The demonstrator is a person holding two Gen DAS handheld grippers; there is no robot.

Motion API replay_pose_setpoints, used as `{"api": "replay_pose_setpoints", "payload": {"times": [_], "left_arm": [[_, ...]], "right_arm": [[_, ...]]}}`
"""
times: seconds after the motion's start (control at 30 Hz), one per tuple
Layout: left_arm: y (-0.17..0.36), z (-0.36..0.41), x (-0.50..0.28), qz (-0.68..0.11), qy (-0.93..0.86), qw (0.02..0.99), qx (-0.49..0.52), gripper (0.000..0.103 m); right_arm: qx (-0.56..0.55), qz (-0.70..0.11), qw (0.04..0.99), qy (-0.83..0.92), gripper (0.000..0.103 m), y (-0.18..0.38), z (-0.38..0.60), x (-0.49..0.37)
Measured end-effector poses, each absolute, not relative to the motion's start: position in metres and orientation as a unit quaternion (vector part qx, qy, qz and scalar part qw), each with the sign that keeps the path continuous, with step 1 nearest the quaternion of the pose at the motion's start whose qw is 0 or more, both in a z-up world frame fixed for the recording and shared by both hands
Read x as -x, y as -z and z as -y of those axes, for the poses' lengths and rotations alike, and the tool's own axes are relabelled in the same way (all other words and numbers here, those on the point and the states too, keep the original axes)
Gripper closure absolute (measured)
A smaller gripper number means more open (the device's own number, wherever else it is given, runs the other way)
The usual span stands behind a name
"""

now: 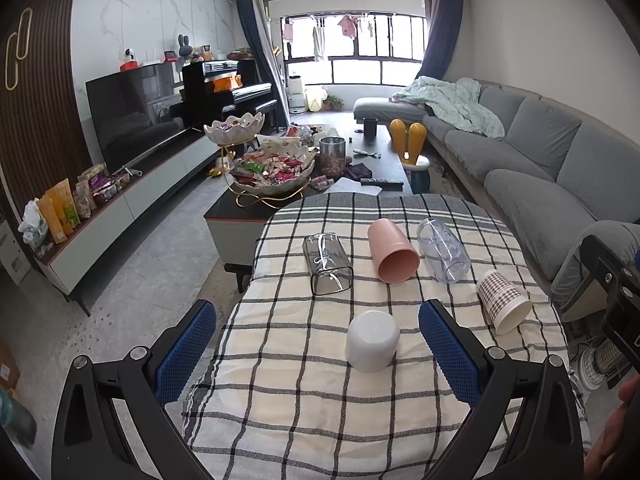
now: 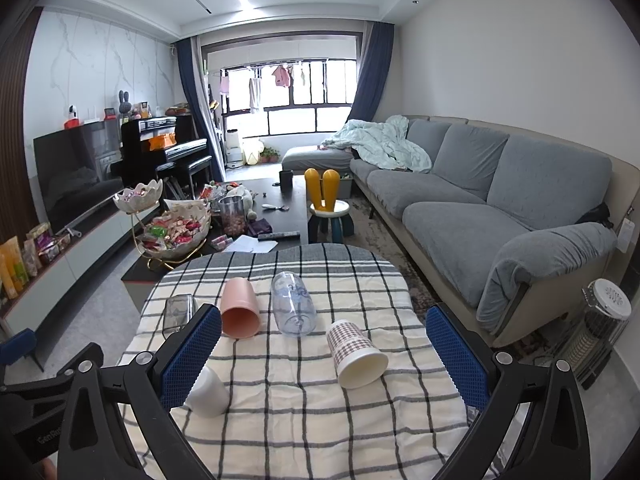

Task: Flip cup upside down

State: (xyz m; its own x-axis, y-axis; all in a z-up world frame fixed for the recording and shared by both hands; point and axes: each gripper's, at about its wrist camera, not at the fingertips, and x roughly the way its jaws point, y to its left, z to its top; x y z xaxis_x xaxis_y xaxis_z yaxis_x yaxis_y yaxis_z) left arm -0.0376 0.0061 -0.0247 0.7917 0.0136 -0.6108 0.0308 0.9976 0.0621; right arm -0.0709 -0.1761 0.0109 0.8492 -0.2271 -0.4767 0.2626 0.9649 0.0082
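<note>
Several cups sit on a checked tablecloth (image 1: 320, 400). A white cup (image 1: 372, 341) stands upside down between the open fingers of my left gripper (image 1: 318, 354), untouched. It also shows in the right wrist view (image 2: 208, 394), partly behind my left finger. A smoky square glass (image 1: 327, 263), a pink cup (image 1: 392, 250), a clear printed cup (image 1: 443, 255) and a plaid paper cup (image 1: 504, 301) lie on their sides. My right gripper (image 2: 323, 358) is open and empty, with the plaid cup (image 2: 356, 354) lying between its fingers, mouth toward me.
A dark coffee table (image 1: 384, 160) with snack bowls (image 1: 272, 170) stands beyond the cloth. A grey sofa (image 2: 500, 216) runs along the right. A heater (image 2: 600, 332) stands at the right. A TV cabinet (image 1: 120, 200) lines the left wall.
</note>
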Motion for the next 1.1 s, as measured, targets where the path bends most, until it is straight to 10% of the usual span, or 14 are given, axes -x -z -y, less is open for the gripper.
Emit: {"api": "replay_pose_setpoints", "payload": {"times": [1.1], "left_arm": [[0.0211, -0.0017, 0.0386, -0.319, 0.010, 0.947, -0.034, 0.000]], "right_arm": [[-0.036, -0.244, 0.961, 0.128, 0.001, -0.0113, 0.1743, 0.0714]]}}
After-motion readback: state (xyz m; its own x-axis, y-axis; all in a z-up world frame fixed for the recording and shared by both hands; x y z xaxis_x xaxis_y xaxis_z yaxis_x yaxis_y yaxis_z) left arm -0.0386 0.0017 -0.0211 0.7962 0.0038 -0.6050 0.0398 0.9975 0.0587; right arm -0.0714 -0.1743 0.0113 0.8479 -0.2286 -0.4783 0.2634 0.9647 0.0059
